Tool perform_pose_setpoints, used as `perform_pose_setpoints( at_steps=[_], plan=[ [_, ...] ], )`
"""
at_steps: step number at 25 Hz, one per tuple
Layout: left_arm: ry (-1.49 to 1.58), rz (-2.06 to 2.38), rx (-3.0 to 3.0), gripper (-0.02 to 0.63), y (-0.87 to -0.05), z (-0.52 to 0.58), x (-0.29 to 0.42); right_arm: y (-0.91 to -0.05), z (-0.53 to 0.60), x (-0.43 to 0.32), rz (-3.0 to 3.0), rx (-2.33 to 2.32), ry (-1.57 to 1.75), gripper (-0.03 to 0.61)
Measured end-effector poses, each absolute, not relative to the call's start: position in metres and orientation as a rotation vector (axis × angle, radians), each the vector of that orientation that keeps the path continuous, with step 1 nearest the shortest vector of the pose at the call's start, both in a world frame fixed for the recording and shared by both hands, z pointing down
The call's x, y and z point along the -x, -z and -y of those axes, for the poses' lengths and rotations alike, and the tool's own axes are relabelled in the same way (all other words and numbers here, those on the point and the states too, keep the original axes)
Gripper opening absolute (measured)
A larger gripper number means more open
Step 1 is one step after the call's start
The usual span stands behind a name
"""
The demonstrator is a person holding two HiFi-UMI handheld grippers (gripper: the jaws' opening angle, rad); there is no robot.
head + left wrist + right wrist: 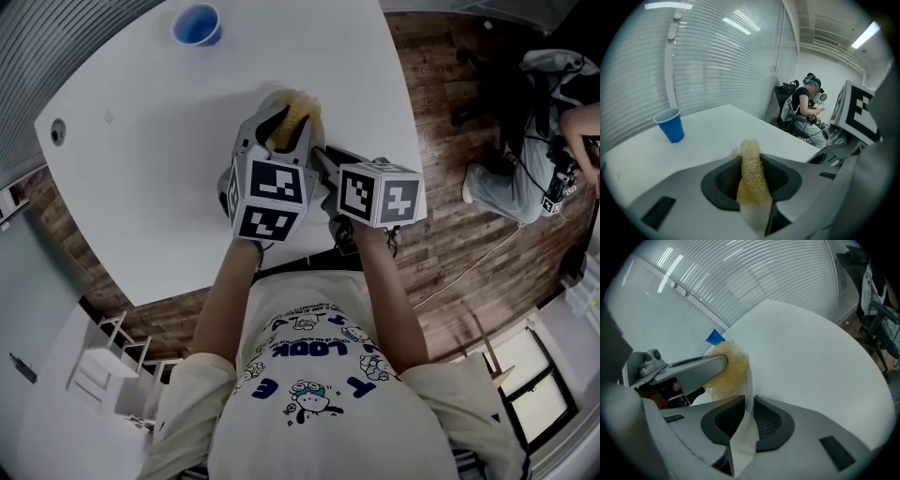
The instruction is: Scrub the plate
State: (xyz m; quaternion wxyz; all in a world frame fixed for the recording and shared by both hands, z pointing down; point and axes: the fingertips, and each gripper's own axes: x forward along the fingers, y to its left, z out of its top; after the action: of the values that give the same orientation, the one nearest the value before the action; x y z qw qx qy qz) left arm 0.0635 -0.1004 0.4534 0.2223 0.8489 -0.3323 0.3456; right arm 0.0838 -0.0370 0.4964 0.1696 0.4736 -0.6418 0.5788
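Left gripper (751, 187) clamped on sponge (750, 154); right gripper (747, 420) clamped on plate (751, 380) rim; sponge against plate; cup (197, 24) well apart on table (169, 169).

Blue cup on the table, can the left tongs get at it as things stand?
Probably reach it, yes: bare table lies between the left tongs and the blue cup. But they are shut on the sponge, so gripping the cup looks unlikely without letting that go.

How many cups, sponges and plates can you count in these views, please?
Blue cup: 1
Yellow sponge: 1
White plate: 1
Total: 3
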Motion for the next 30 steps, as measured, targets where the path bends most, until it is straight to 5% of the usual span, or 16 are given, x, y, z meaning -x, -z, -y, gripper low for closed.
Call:
perform_pose_setpoints(
  at_steps=[30],
  plan=[
    [-0.907,1.047,-2.275,0.133,-0.443,0.109,-0.013,-0.496,0.039,-0.086,1.799,-1.462,-1.660,0.043]
  ],
)
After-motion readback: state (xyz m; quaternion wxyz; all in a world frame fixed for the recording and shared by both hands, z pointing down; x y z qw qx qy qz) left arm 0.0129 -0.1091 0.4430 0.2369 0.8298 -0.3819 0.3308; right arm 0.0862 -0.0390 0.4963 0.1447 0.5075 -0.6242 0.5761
